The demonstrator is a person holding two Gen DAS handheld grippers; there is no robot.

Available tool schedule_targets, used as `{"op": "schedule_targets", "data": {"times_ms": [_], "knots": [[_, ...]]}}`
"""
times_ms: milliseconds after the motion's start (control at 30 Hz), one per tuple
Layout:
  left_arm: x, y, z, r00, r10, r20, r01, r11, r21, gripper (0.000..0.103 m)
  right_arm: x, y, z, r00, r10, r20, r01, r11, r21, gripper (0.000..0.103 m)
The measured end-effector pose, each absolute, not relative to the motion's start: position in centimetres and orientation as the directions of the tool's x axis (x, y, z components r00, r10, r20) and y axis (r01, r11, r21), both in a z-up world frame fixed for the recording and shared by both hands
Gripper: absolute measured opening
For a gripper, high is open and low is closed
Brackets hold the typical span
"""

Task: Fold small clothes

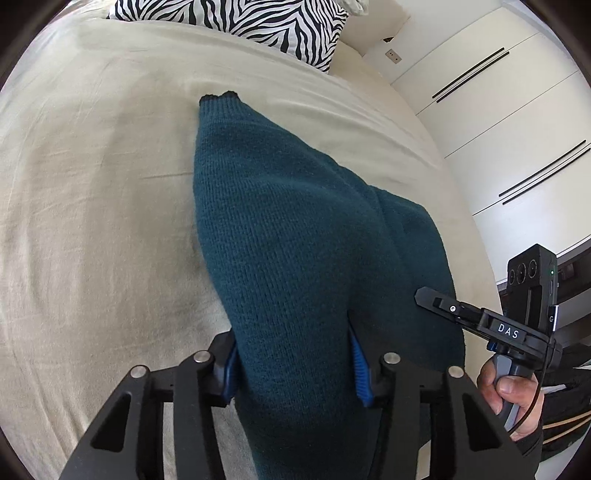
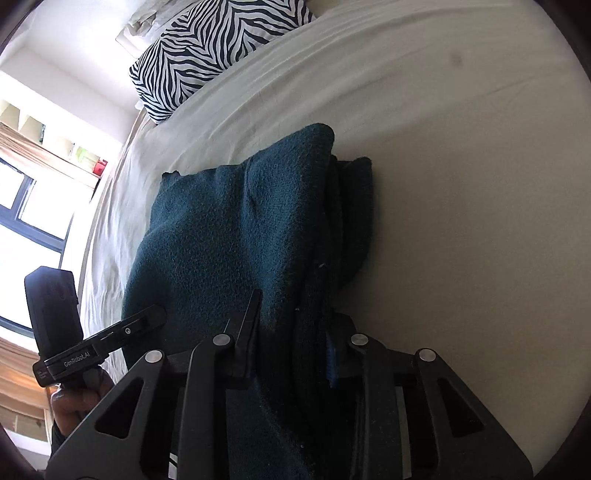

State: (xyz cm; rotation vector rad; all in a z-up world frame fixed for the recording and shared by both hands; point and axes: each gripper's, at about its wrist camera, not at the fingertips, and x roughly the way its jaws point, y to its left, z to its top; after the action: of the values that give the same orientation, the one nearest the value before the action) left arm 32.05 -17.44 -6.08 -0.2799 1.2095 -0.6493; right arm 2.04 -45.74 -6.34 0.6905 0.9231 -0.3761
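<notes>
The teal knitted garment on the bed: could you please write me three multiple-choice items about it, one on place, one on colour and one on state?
1. Where does the zebra-print pillow lie relative to the teal garment?
A. Beyond its far end, at the far end of the bed
B. Under it
C. Between the left gripper's jaws

2. What colour is the bed sheet?
A. Red
B. Cream
C. Black

3. What is the state of the two grippers?
A. Both open and clear of the fabric
B. Only the left grips fabric
C. Both have the garment's near edge between their jaws

Answers:
1. A, since the pillow shows past the garment's far tip in both wrist views.
2. B, since the cloth around the garment is pale cream.
3. C, since knit fabric fills the left gripper and the right gripper.
</notes>
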Motion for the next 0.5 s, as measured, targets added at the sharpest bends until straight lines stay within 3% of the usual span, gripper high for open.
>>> {"op": "schedule_targets", "data": {"times_ms": [200,500], "knots": [[28.9,-14.4,-1.4,0.276,-0.586,-0.762,0.360,0.798,-0.484,0.044,3.3,-39.1,-0.8,0.598,-0.076,-0.798,0.497,0.816,0.295,0.022],[21.9,-3.3,3.2,0.341,-0.527,-0.778,0.366,0.837,-0.406,0.044,4.9,-27.1,0.8,0.663,0.130,-0.737,0.332,0.831,0.446,0.022]]}}
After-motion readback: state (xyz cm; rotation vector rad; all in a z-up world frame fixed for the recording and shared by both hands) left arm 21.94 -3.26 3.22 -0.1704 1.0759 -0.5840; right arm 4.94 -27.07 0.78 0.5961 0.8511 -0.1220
